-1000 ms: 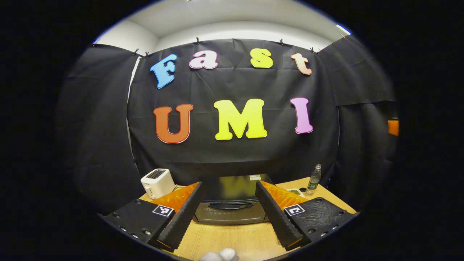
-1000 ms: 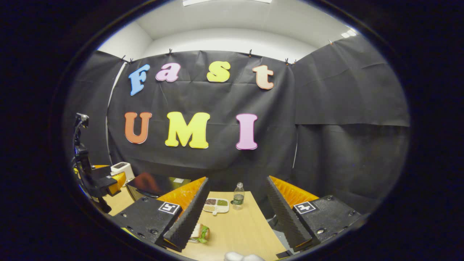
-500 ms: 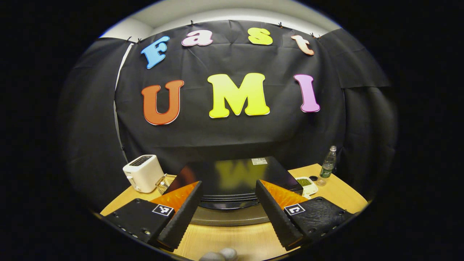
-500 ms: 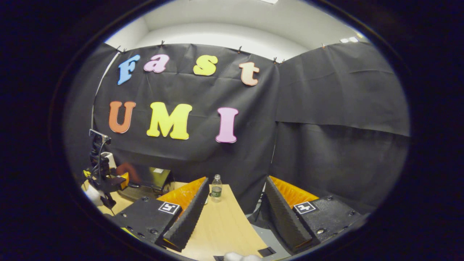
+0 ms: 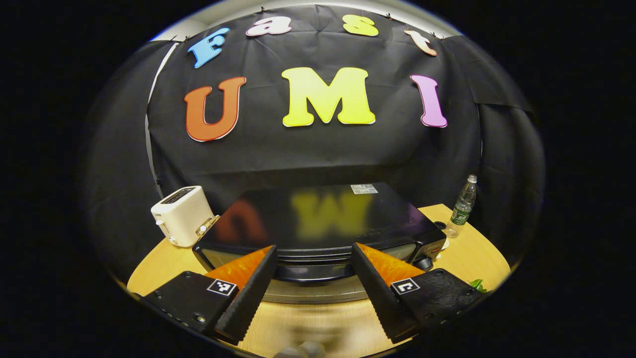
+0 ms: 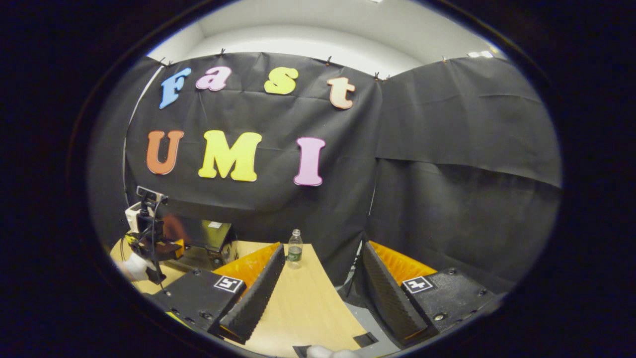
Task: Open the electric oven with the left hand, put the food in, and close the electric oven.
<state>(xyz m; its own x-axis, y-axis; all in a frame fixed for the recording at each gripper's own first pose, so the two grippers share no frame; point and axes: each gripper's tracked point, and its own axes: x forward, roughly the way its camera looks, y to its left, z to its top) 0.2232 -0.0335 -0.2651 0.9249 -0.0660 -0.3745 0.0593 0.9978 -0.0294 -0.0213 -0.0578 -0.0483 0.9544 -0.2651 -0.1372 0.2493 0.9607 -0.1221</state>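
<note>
The black electric oven (image 5: 318, 219) stands on the wooden table (image 5: 457, 253), seen from above and in front. Its dark front handle (image 5: 308, 272) lies just beyond my left gripper (image 5: 313, 248), which is open and holds nothing. A bit of green leaf from the food (image 5: 478, 284) peeks in at the right edge. In the right gripper view my right gripper (image 6: 322, 246) is open over the table's right end (image 6: 298, 303). Far to its left are the oven (image 6: 203, 236) and the left gripper (image 6: 154, 243), held by a gloved hand (image 6: 133, 266).
A white toaster (image 5: 181, 216) stands to the left of the oven. A clear water bottle (image 5: 462, 206) stands at the back right of the table, also seen as the bottle (image 6: 295, 248) ahead of the right gripper. Grey floor (image 6: 367, 323) lies past the table's right edge.
My left gripper has moved in towards the oven, which now looks larger and lower. The right gripper view has swung right, so the sandwich and the food tray have left it.
</note>
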